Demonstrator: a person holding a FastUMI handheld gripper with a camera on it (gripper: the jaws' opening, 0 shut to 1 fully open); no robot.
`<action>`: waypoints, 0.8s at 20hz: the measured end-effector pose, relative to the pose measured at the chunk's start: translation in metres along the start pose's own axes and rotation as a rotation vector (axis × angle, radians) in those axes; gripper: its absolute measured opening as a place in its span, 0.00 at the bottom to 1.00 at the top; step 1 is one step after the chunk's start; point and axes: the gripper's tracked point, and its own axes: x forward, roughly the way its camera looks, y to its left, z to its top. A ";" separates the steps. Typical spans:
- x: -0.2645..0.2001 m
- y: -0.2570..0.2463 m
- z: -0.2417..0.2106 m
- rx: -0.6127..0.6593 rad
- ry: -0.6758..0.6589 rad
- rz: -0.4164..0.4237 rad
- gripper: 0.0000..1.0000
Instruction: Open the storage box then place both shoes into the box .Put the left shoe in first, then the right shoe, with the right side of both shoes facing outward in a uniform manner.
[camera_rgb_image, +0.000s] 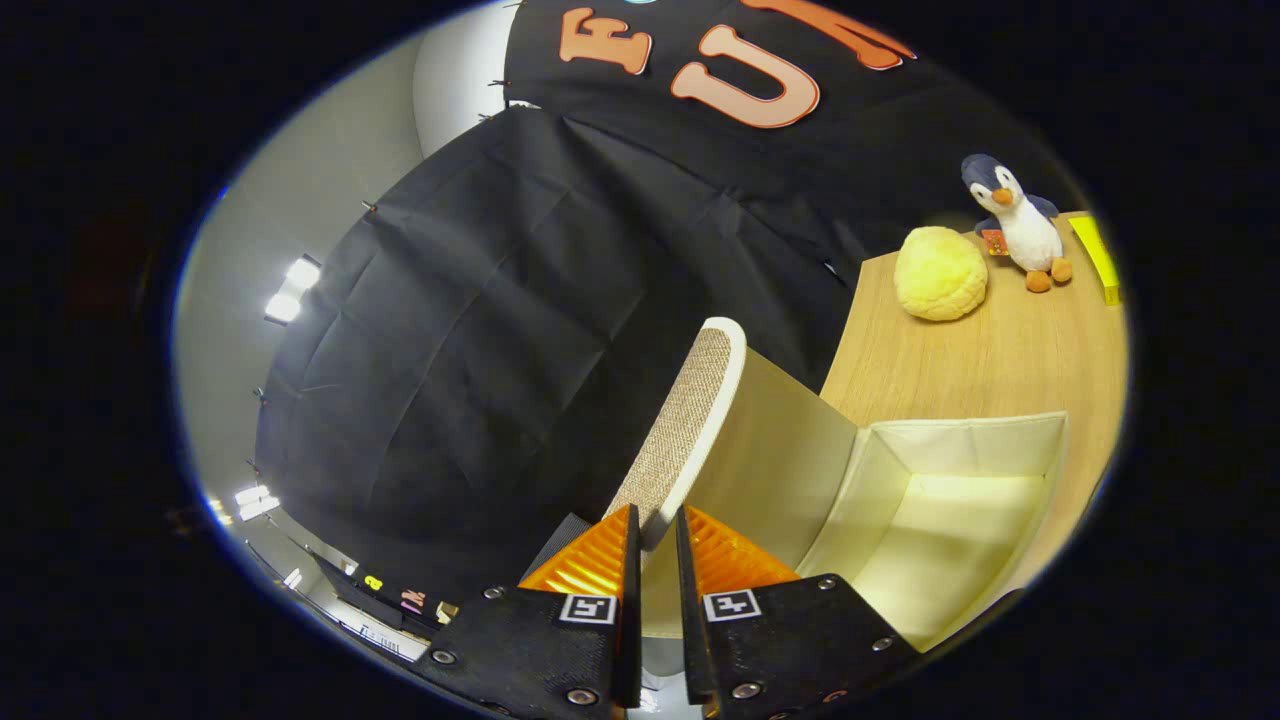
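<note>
My gripper (657, 530) is shut on the box lid (690, 420), a woven beige panel with a white rim that stands raised and runs away from the fingers. Its edge sits between both fingers. To the right of the lid the storage box (960, 435) lies open, showing a cream fabric inside with nothing visible in it. The whole view is tilted, so the wooden table slopes up to the right.
On the wooden table (1010, 350) beyond the box sit a yellow round plush (941, 273) and a penguin plush toy (1015, 220), with a yellow object (1098, 258) at the table's far side. Black cloth walls the booth behind the lid.
</note>
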 end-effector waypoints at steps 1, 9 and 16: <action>0.010 0.002 0.000 -0.002 0.000 -0.003 0.18; -0.011 -0.053 -0.019 -0.168 0.009 -0.214 0.68; -0.138 -0.182 -0.016 -0.335 -0.057 -0.584 0.84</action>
